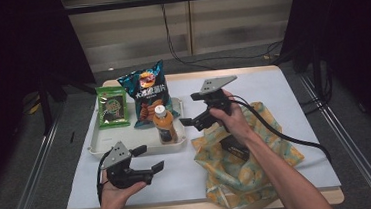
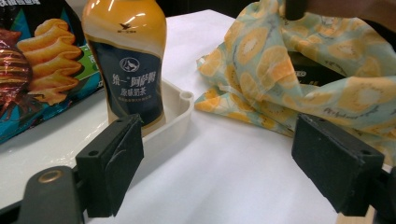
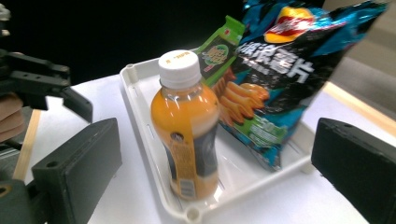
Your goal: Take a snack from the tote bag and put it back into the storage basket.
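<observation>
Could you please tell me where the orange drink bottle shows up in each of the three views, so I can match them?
High view: the bottle stands upright at the near right end of the white tray.
Left gripper view: upper left, behind the tray's corner.
Right gripper view: centre, white cap on top.
Shared landmark: the blue chip bag beside it.

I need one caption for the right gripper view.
Open right gripper faces an upright orange bottle in a white tray, beside chips.
</observation>
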Motion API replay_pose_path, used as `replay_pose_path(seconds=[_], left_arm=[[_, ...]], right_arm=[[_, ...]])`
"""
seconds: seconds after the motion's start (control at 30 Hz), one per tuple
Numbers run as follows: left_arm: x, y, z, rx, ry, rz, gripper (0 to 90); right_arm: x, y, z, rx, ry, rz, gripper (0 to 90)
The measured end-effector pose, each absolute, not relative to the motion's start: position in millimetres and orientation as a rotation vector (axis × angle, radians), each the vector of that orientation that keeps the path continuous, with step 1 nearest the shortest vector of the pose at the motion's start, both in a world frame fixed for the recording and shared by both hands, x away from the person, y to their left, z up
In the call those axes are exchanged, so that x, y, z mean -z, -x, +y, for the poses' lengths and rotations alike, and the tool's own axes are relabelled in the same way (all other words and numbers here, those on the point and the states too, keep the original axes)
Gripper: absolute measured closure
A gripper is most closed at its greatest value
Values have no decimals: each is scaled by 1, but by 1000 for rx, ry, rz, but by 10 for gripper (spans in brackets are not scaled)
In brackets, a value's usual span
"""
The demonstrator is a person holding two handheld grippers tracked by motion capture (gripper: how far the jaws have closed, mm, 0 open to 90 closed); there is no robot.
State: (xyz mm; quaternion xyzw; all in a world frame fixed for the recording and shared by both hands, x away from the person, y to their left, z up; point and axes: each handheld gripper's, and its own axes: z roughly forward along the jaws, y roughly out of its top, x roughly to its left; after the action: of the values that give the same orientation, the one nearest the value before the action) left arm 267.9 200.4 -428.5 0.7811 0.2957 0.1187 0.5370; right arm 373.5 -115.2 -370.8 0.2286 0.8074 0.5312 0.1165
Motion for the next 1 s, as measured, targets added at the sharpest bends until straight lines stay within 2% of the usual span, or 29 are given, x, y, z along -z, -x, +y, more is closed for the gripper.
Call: replay_pose_path(seconds=[0.53,0.77,1.0], left_arm=[[421,-287,203,-299,-1833,740,182],[414,-298,197,-315,-1833,728,182],[416,-318,188,-327,-1867,720,181]], right_arm=[[364,-309,-196,-1569,-750,2113,17],[377,-266,-235,-1556,-828,2034,10],[383,-245,-259,-1542,-885,1999,14]])
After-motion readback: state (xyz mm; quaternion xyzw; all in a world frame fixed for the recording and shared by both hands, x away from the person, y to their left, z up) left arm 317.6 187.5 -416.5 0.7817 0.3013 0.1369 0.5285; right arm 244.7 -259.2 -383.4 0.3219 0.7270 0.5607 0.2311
